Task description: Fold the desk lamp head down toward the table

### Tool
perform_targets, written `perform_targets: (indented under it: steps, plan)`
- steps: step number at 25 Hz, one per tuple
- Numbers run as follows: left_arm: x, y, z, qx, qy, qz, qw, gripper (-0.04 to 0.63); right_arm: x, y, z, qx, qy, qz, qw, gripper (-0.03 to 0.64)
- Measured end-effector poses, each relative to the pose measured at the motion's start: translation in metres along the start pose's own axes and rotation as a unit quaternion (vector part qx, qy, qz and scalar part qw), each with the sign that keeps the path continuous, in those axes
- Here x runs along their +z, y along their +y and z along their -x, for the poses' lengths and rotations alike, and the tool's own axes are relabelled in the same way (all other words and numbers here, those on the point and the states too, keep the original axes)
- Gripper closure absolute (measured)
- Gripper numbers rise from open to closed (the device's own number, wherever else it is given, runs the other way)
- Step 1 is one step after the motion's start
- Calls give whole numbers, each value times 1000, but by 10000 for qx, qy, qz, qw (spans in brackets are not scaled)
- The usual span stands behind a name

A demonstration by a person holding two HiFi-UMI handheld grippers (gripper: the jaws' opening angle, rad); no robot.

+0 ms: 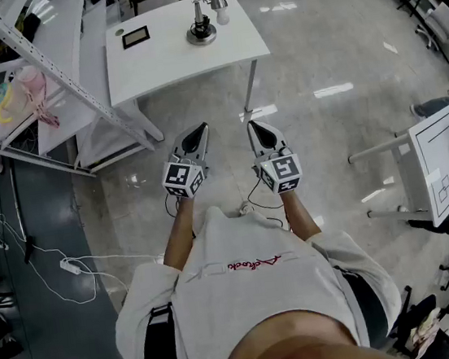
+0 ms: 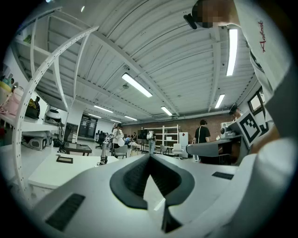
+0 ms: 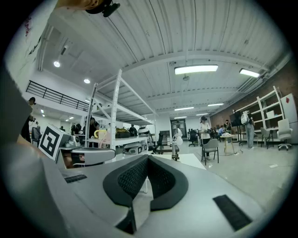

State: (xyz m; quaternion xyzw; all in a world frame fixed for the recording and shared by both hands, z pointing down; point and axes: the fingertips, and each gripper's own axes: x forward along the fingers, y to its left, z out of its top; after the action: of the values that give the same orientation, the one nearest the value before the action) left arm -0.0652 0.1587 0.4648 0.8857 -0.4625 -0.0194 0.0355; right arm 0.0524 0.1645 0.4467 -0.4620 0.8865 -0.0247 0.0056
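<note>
Am holding both tools level, side by side over bare floor, near side of white table [image 1: 168, 63], well apart from it. Left gripper [image 1: 202, 126] clenched, jaws meeting at tips, nothing between. Right gripper [image 1: 251, 124] likewise clenched and empty. Desk lamp [image 1: 205, 21] standing on round base at far right part of tabletop, head raised off surface, not yet folded. Small dark-framed panel [image 1: 136, 37] lying flat left of lamp. Am seeing lamp ahead beyond both jaw pairs, neither touching it.
</note>
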Motion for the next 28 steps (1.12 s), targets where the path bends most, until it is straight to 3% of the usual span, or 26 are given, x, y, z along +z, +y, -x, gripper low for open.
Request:
perform_targets:
  steps: [14,28]
  plan:
    - [-4,0,7,65,25,57,10000,569,-3,4,0,50,49,6,10000,609]
    - [-10,-22,-4,157,82,51,9998,569,-7,-6,9,381,53,-87,9992,609]
